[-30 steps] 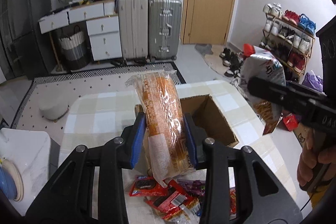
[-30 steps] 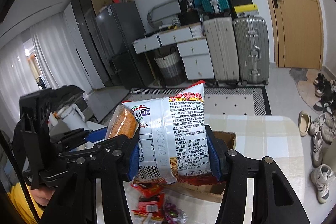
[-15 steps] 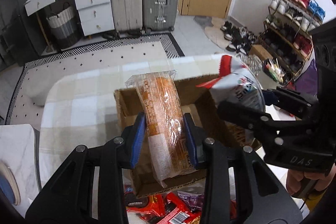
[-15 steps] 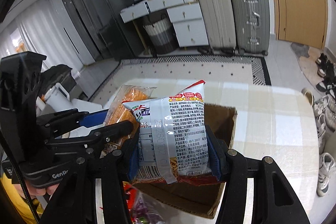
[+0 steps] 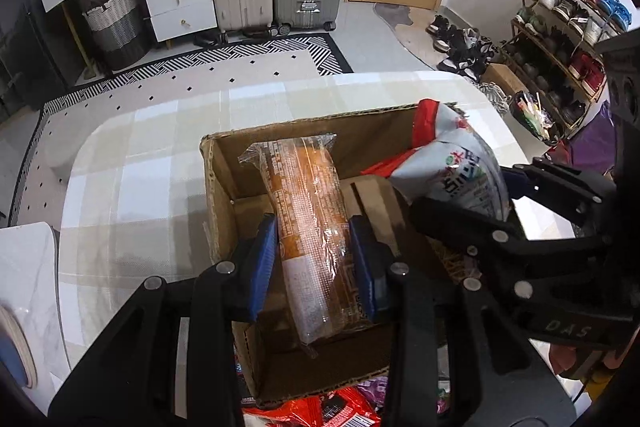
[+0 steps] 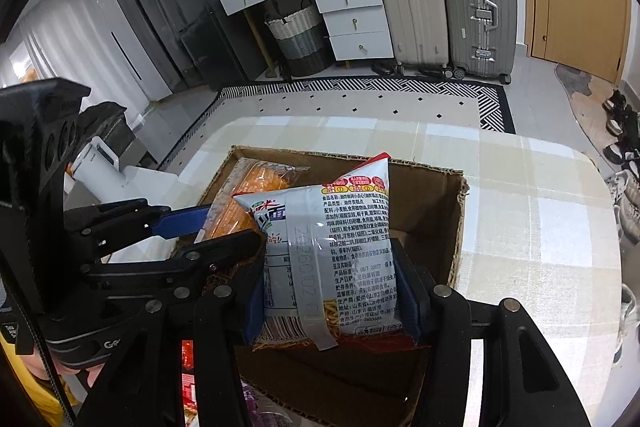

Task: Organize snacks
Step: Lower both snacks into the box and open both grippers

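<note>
Nearest, at the bottom edge of the left wrist view: loose snack packets (image 5: 320,409), red and purple wrappers, lie on the worktop (image 5: 132,179) just in front of the cardboard box (image 5: 224,203). Not sorted yet. The same pile shows at lower left of the right wrist view. How many are left I can't tell; only a strip of the pile is visible.

Next, centre of frame: the left gripper (image 5: 314,261) has its jaws closed on a long clear-wrapped orange snack pack (image 5: 306,223), blue pads pressing on both sides. The pack hangs tilted over the box's left half, its lower end already below the rim. Whether it touches the box floor I can't tell.

Right of it: the right gripper (image 6: 330,285) has its jaws clamped on a white noodle-snack bag (image 6: 340,247), printed label facing the camera. The bag sits over the box opening, right half, just beside the orange pack. The two appear to touch or nearly touch.

Box interior: brown floor and flaps, no other snacks visible in the part I can see. The grippers hide much of it.

Status, my read: early to mid task. Two items are at the drop point, neither released. Left to do: let go of both, then clear the loose pile into the box.

Far background: suitcases, drawer unit, shoe rack. Not relevant.
</note>
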